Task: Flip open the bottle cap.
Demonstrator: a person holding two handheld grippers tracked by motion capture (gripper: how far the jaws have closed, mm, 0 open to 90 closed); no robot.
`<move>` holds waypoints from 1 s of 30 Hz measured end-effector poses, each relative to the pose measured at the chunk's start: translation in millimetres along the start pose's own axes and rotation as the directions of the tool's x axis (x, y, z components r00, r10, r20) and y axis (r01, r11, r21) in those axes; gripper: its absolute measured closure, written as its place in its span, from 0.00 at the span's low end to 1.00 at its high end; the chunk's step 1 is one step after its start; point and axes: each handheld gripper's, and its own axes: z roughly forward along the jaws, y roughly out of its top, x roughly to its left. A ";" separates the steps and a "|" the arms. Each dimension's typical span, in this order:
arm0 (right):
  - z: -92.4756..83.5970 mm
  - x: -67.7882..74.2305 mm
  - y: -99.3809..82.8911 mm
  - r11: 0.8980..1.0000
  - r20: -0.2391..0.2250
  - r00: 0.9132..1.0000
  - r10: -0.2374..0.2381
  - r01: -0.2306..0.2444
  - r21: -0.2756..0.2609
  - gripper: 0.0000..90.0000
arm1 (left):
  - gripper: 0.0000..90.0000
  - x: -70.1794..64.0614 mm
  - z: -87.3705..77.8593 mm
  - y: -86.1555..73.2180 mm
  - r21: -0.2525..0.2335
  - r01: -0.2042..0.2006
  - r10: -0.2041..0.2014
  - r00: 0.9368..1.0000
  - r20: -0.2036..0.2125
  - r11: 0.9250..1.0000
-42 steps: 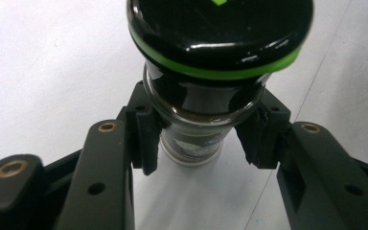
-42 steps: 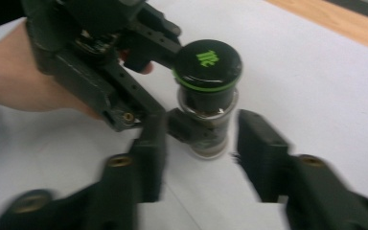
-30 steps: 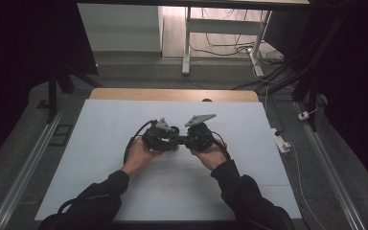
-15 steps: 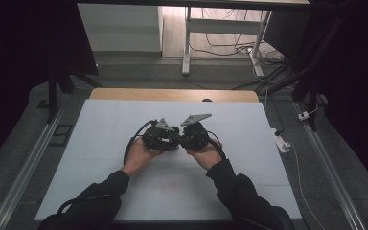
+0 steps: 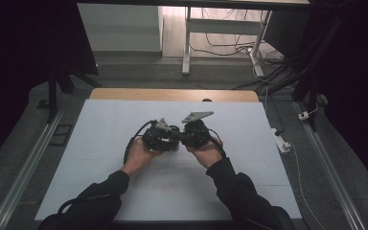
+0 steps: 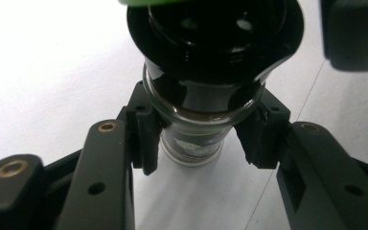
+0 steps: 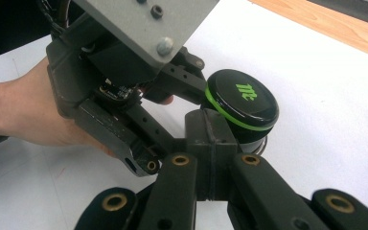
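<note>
The small glass jar [image 6: 199,122] with dark contents and a printed label sits between the two hand-held grippers at the middle of the table, held above its white surface. In the left gripper view it shows from its upper end, its black threaded neck nearest the camera and its labelled base farther off. On it sits a round black lid with a bright green ring and green logo [image 7: 242,98], seen in the right gripper view.

The left hand-held gripper [image 6: 199,139] pinches the glass body of the jar: its two black pads press on the glass from either side, just below the neck. The right hand-held gripper [image 7: 210,139] comes in from the other side; its pads stand pressed together right against the near side of the lid (whether they catch the lid's edge between them I cannot tell).

In the high view both hand-held grippers meet nose to nose, left [image 5: 159,137] and right [image 5: 195,134], each in a bare hand with a dark sleeve behind it. The white table [image 5: 100,143] has a bare wooden strip [image 5: 124,94] along its far edge.
</note>
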 end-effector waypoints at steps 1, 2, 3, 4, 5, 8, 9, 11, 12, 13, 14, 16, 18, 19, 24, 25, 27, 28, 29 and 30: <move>-0.4 -0.1 0.6 1.000 0.002 1.000 0.002 -0.002 -0.002 1.00 | 0.60 0.0 0.0 0.0 0.000 0.000 0.000 1.000 0.000 1.000; -0.9 -0.2 1.2 1.000 0.003 1.000 0.003 -0.003 -0.003 1.00 | 0.60 0.0 0.0 -0.1 -0.001 0.001 -0.001 1.000 0.000 1.000; -1.2 -0.6 1.8 1.000 0.004 1.000 0.002 -0.002 -0.004 1.00 | 0.60 0.1 0.1 -0.1 -0.002 0.002 -0.002 1.000 0.000 1.000; -1.5 -0.8 2.4 1.000 0.005 1.000 0.004 -0.004 -0.004 1.00 | 0.60 0.0 0.1 -0.1 -0.003 0.003 -0.003 1.000 0.000 1.000; -2.0 -0.9 3.0 1.000 0.008 1.000 0.007 -0.007 -0.006 1.00 | 0.60 0.1 0.1 -0.1 -0.002 0.003 -0.003 1.000 0.001 1.000; -3.1 -2.3 5.1 1.000 0.015 1.000 0.005 -0.005 -0.014 1.00 | 0.60 -0.5 0.6 -0.2 -0.009 0.011 -0.011 1.000 0.001 1.000; -4.2 -3.3 6.5 1.000 0.021 1.000 0.009 -0.009 -0.020 1.00 | 0.60 -0.1 0.2 -0.1 -0.002 0.003 -0.003 1.000 0.001 1.000; -4.7 -3.9 7.1 1.000 0.024 1.000 0.010 -0.009 -0.024 1.00 | 0.60 0.3 -0.1 0.0 0.005 -0.007 0.007 1.000 0.002 1.000; -5.0 -4.7 7.6 1.000 0.026 1.000 0.009 -0.008 -0.027 1.00 | 0.60 0.2 -0.1 0.0 0.003 -0.004 0.004 1.000 0.002 1.000; -5.2 -5.3 8.1 1.000 0.027 1.000 0.013 -0.012 -0.029 1.00 | 0.60 0.2 0.0 -0.1 0.000 -0.002 0.002 1.000 0.002 1.000; -5.5 -5.8 8.7 0.999 0.028 0.999 0.016 -0.015 -0.030 1.00 | 0.60 0.1 0.1 -0.1 -0.001 -0.002 0.002 1.000 0.002 1.000; -5.9 -7.4 10.1 0.999 0.033 0.999 0.020 -0.019 -0.035 1.00 | 0.60 0.0 0.3 -0.1 -0.002 -0.001 0.001 1.000 0.002 1.000; -6.5 -9.5 11.5 0.999 0.039 0.999 0.026 -0.024 -0.037 1.00 | 0.60 0.1 0.2 -0.2 -0.002 0.000 0.000 1.000 0.002 1.000; -6.5 -11.1 11.9 0.999 0.041 0.999 0.026 -0.024 -0.042 1.00 | 0.60 0.1 0.1 -0.2 -0.002 -0.001 0.001 1.000 0.002 1.000; -4.9 -22.2 10.9 0.998 0.067 0.996 0.057 -0.054 -0.040 1.00 | 0.60 -0.2 0.1 -0.2 -0.001 -0.004 0.004 1.000 0.002 1.000; -4.9 -22.2 10.9 0.998 0.067 0.996 0.057 -0.054 -0.040 1.00 | 0.60 -0.1 0.1 -0.3 -0.002 -0.004 0.004 1.000 0.002 1.000; -4.0 -27.0 9.7 0.997 0.072 0.995 0.068 -0.066 -0.040 1.00 | 0.60 -0.1 0.2 -0.4 -0.003 -0.004 0.004 1.000 0.003 1.000; -3.4 -29.0 9.0 0.997 0.071 0.995 0.074 -0.071 -0.039 1.00 | 0.60 0.1 0.1 -0.4 -0.002 -0.006 0.006 1.000 0.004 1.000; -2.9 -30.6 8.3 0.997 0.074 0.994 0.076 -0.073 -0.035 1.00 | 0.60 0.2 0.3 -0.4 -0.003 -0.005 0.005 1.000 0.004 1.000; -2.3 -31.9 7.4 0.996 0.075 0.994 0.081 -0.079 -0.032 1.00 | 0.60 0.3 0.2 -0.3 -0.002 -0.006 0.006 1.000 0.004 1.000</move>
